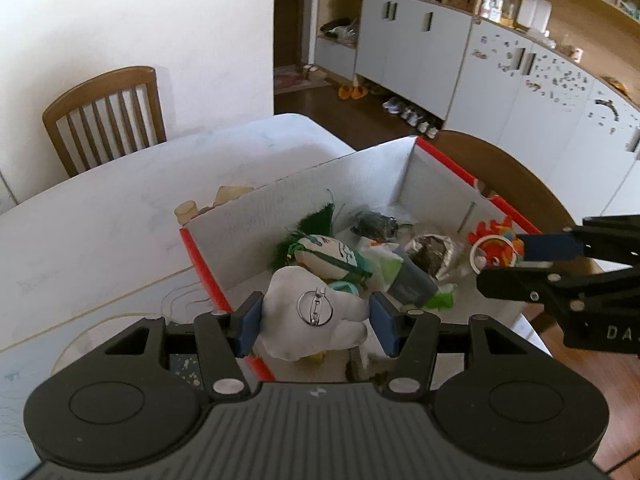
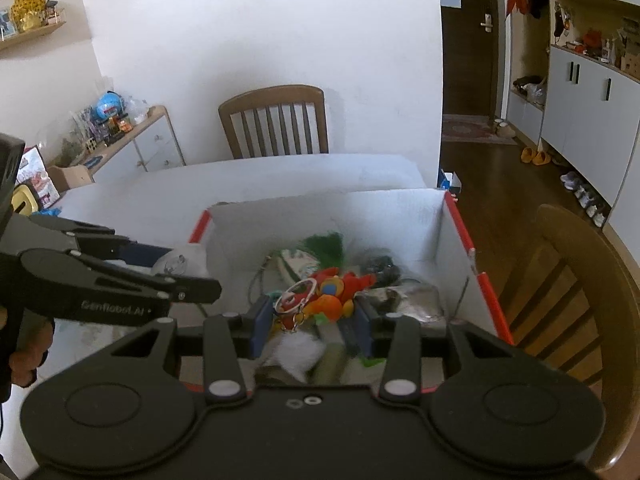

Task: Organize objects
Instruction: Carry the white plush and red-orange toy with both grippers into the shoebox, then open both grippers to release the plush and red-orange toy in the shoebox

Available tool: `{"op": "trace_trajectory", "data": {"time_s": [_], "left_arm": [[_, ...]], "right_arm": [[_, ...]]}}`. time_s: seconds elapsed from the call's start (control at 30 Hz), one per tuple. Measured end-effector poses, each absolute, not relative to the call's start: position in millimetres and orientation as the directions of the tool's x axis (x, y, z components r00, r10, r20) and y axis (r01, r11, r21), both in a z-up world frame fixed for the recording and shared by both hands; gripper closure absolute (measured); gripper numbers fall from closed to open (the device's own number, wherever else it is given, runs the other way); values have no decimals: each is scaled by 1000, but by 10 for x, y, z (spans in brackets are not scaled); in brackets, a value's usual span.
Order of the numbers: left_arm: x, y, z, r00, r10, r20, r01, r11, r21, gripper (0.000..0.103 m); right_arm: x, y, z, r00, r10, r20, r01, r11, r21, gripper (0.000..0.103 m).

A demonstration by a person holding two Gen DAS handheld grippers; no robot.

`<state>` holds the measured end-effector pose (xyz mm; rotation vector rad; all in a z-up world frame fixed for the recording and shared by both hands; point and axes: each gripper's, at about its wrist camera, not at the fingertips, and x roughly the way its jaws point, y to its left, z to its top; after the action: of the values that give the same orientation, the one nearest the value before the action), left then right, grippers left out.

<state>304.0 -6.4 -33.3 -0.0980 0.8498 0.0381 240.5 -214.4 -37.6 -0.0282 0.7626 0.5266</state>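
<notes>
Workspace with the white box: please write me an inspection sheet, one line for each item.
Surface: white table, box on it.
Job's things: white box with red edges; left tongs grip white soft badge with pin back; right tongs grip red-orange plush keychain.
Clutter: green-haired doll, foil packet, other small items in box.
Grippers: both shut on toys above the box.
Cables: nothing seen.
Surroundings: wooden chairs, grey cabinets, shoes on floor.

Both wrist views close above, angled down into the shared white box, each catching the other from opposite sides
</notes>
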Motion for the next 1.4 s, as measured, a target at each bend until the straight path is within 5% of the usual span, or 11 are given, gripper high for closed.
{"op": "trace_trajectory", "data": {"time_s": [1.17, 1.4], "left_arm": [[3770, -474, -957, 474, 31, -880, -106, 994, -22, 46], [3721, -429, -922, 483, 26, -875, -128, 991, -41, 37]], "right_arm": [[2773, -2078, -1003, 346, 465, -815, -579, 789, 204, 59], [2762, -2183, -959, 351, 477, -806, -571, 791, 220, 55]]}}
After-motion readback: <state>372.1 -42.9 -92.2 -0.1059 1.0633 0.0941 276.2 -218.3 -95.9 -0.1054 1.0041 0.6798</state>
